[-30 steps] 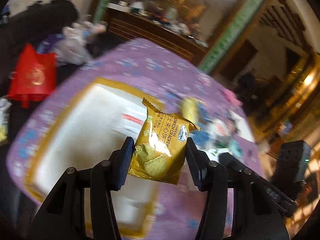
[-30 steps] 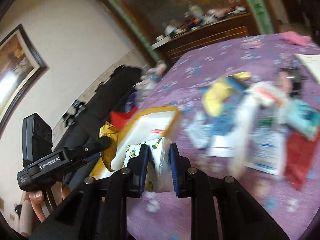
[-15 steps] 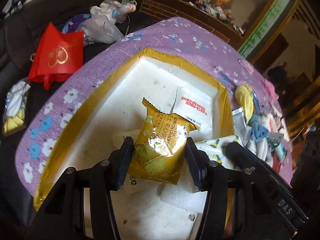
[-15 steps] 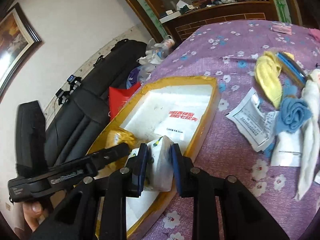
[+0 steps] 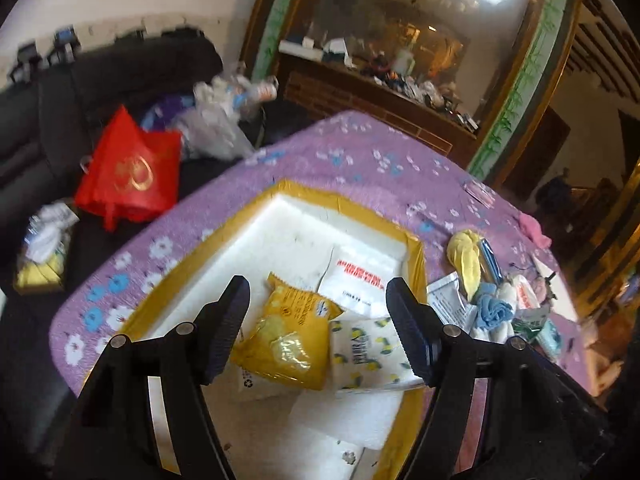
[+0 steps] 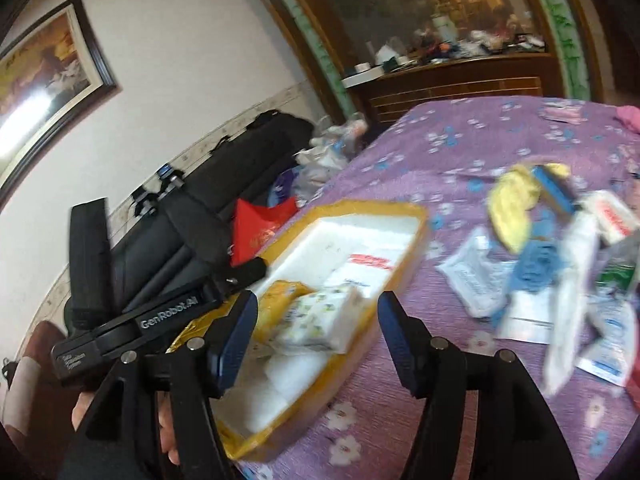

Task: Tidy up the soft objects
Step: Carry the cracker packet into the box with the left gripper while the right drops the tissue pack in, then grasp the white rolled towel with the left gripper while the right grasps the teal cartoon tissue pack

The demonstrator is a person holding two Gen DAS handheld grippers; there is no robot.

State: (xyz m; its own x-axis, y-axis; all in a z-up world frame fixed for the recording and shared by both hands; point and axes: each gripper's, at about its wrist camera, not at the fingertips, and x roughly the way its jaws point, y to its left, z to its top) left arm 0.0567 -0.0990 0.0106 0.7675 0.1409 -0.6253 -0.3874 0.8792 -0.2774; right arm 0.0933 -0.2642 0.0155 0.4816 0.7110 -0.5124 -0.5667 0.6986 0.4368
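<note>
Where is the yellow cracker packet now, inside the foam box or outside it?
Inside. The yellow cracker packet lies on the white floor of the foam box, beside the lemon-print tissue pack, touching neither claw.

Purple floral tablecloth (image 5: 360, 160) (foam box (image 5: 280, 216) atop)

Glossy foil cracker packet (image 5: 285, 340) (crinkled), matt foam box (image 5: 280, 216)

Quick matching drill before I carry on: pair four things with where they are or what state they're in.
Things:
1. cracker bag
2. tissue pack
3. yellow cloth
4. left tool

States:
A. open, holding nothing
B. on the purple cover, outside the box
C. in the box, left of its neighbour
D. in the box, right of its neighbour

Pairs: 1-C, 2-D, 3-B, 4-A
</note>
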